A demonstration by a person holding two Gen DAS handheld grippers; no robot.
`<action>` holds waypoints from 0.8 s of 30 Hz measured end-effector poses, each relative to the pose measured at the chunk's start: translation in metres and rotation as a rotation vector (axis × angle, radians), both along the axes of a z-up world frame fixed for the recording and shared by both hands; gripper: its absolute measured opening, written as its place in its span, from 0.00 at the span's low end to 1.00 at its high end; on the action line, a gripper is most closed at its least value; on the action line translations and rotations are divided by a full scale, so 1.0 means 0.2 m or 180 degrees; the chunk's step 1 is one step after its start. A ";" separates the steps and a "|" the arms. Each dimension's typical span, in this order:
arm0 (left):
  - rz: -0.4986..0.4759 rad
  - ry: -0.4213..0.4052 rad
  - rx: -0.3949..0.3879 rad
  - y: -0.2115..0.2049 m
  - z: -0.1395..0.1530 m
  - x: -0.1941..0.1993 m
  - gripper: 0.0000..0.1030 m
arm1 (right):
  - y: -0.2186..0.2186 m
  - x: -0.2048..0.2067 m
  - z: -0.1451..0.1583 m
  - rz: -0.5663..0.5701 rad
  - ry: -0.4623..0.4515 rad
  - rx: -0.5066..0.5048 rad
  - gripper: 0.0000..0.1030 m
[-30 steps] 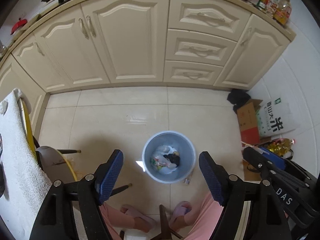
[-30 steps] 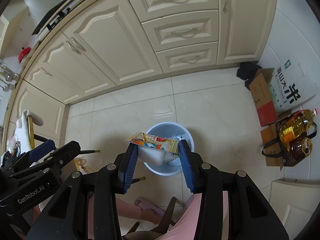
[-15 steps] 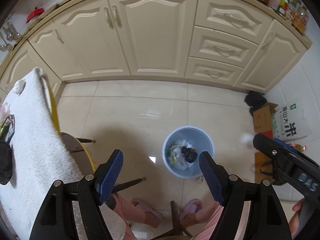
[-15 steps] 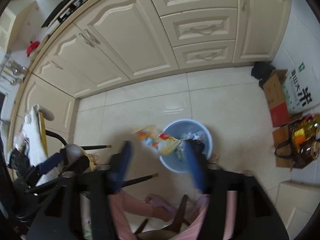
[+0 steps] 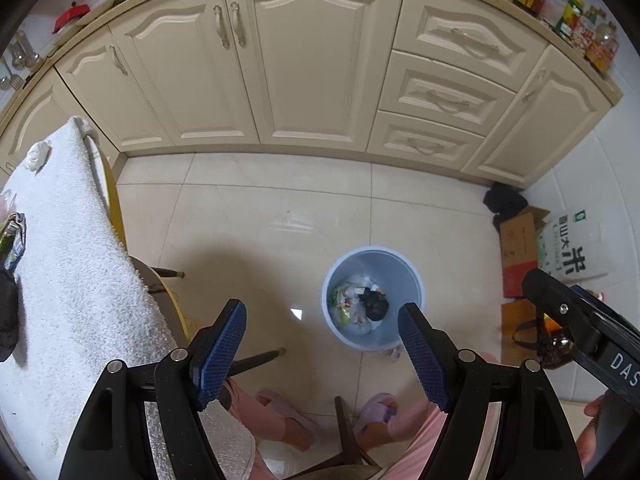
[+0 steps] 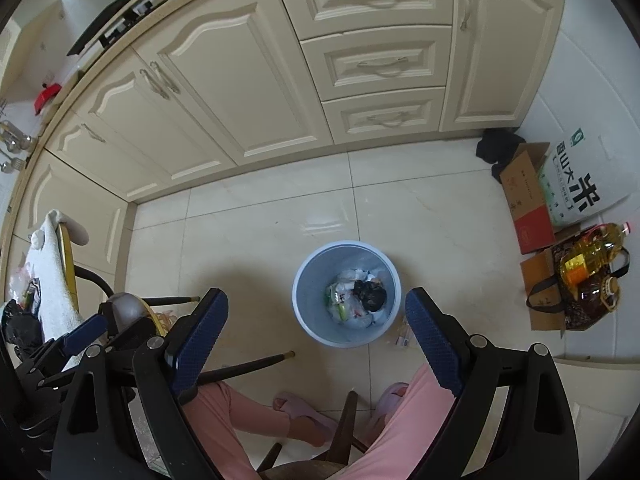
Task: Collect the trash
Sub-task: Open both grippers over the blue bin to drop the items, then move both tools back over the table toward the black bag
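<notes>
Straight below both grippers, on the pale floor tiles: a blue wastebasket [image 6: 320, 268], upright, near the person's slippered feet, already holding wrappers, white paper and a crumpled black bag [image 6: 372, 298]. Right gripper [image 6: 316, 293] hanging over the basket, jaws just opened wide, nothing between the blue pads. Left gripper [image 5: 321, 306] likewise spread and empty, off toward the basket's left.

With this drop judged done, to carry the step through well:

- Keep the right jaws wide while drawing back from over the basket, so that no pad clips the rim or tips it.
- Glance into the basket first to confirm that nothing hangs over the edge.
- Note the small scrap [image 6: 402, 338] on the tiles just right of the basket's base; too small to identify, but probably worth a later pick.
- Swing left toward the towel-covered table [image 5: 80, 280], where more litter waits: a crumpled white tissue [image 5: 38, 155] at the far end, a small dark packet [image 5: 12, 240] nearer, at the left edge, and a black bag [image 5: 6, 320] nearer again.
- Approach each piece from above with the pads either side of it, and pinch only the litter, not the towel's pile.
- Take the light tissue gently; likely to slip or snag otherwise.
</notes>
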State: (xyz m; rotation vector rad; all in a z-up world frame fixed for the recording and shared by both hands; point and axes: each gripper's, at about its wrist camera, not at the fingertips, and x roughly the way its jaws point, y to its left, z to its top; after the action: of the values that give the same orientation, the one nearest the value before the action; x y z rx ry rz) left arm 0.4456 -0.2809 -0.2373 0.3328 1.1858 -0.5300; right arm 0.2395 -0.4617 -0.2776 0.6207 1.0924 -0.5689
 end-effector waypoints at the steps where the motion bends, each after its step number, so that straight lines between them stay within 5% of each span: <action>1: 0.0000 -0.0001 -0.0008 0.01 0.00 0.00 0.72 | 0.01 0.00 0.01 0.0007 0.0000 -0.0010 0.89; 12: 0.0166 -0.0143 -0.0076 0.15 0.13 -0.09 0.72 | 0.10 -0.01 0.16 0.0091 -0.0087 -0.0201 0.89; 24: 0.0481 -0.0320 -0.0375 0.55 0.36 -0.29 0.72 | 0.41 0.02 0.36 0.0401 -0.0297 -0.0563 0.92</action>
State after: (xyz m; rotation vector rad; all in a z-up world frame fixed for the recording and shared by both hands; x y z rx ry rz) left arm 0.3885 -0.1701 -0.1645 0.1657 1.0681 -0.4441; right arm 0.2437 -0.3798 -0.2053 0.4173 0.9741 -0.5158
